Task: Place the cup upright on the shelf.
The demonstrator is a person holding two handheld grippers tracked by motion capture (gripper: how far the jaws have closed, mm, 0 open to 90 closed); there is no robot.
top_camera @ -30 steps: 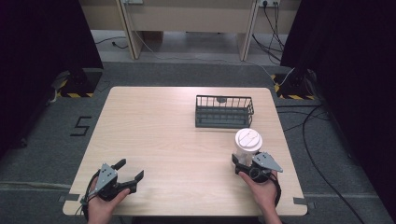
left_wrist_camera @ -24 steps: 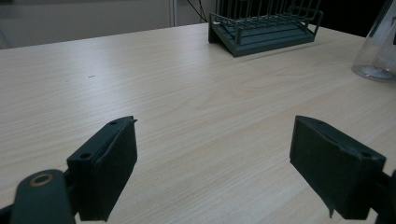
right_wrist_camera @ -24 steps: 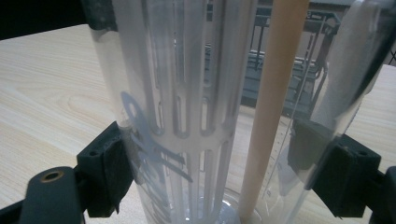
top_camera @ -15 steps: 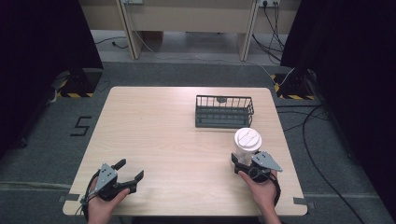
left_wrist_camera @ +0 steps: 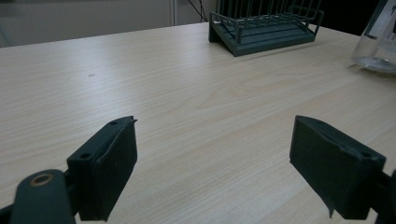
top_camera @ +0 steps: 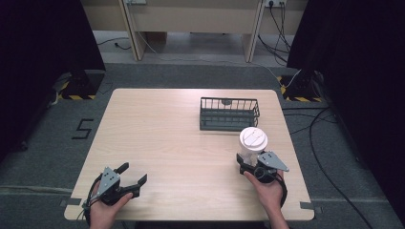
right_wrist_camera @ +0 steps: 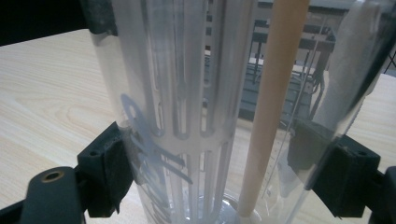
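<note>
The right gripper (top_camera: 254,166) grips a clear tumbler (top_camera: 252,145) low on its wall, both jaws pressed to the plastic, probably to steady it upright. Just beyond stands a wire rack (top_camera: 229,113). The left gripper (top_camera: 125,180) rests released, nothing between its jaws. No readable lettering; only a faint blue mark (right_wrist_camera: 140,126).

The left tongs (top_camera: 130,182) are black, with two flat rectangular jaws. A brass-coloured ring sits in the arm at seven o'clock of the left gripper view, and small screw holes mark the jaw tops. A grey three-cornered plate tops each tool. The right tongs (top_camera: 247,161) are built alike, with a black cable looping near the wrist. Both forearms are bare, with no sleeves.
</note>
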